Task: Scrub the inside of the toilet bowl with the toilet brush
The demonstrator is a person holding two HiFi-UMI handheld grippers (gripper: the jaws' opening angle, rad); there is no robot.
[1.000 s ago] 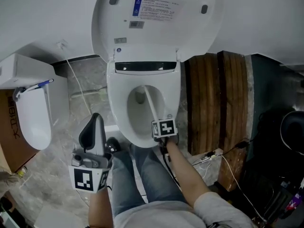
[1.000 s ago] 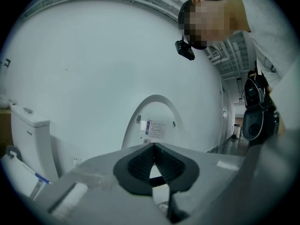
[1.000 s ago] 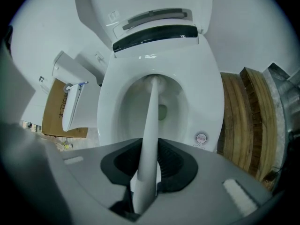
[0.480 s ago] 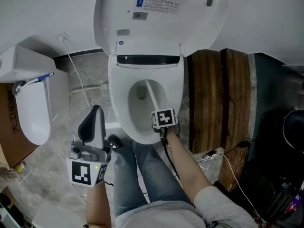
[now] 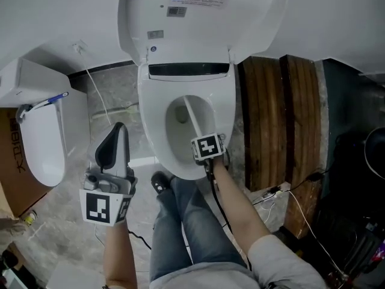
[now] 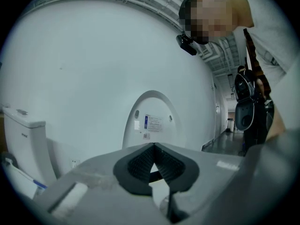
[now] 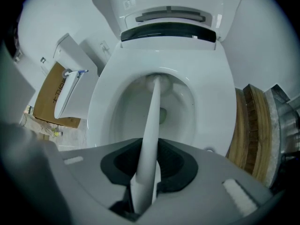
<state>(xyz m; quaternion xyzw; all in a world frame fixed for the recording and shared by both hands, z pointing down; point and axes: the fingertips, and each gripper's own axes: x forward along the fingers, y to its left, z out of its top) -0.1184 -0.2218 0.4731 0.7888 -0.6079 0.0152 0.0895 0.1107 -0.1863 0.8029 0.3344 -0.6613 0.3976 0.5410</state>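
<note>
While the right tongs (image 7: 149, 168) pinch the toilet brush (image 7: 153, 118) by its white handle, the handle's long axis runs straight ahead from them and down into the toilet bowl (image 5: 157, 138). The bristle head (image 7: 156, 82) sits at the rear of the bowl, past the drain. Only the right hand is on it. The left tongs (image 6: 152, 165) are pressed together on nothing, held off left above the stone floor (image 5: 114, 101), aimed toward the raised lid (image 5: 198, 17). Next stroke, I judge: push-pull along the handle axis, then sweep the wall. Glazed porcelain is slick, so the head may skid. Tight room: spare toilet (image 5: 39, 137) left, wooden planks (image 5: 280, 119) right.
</note>
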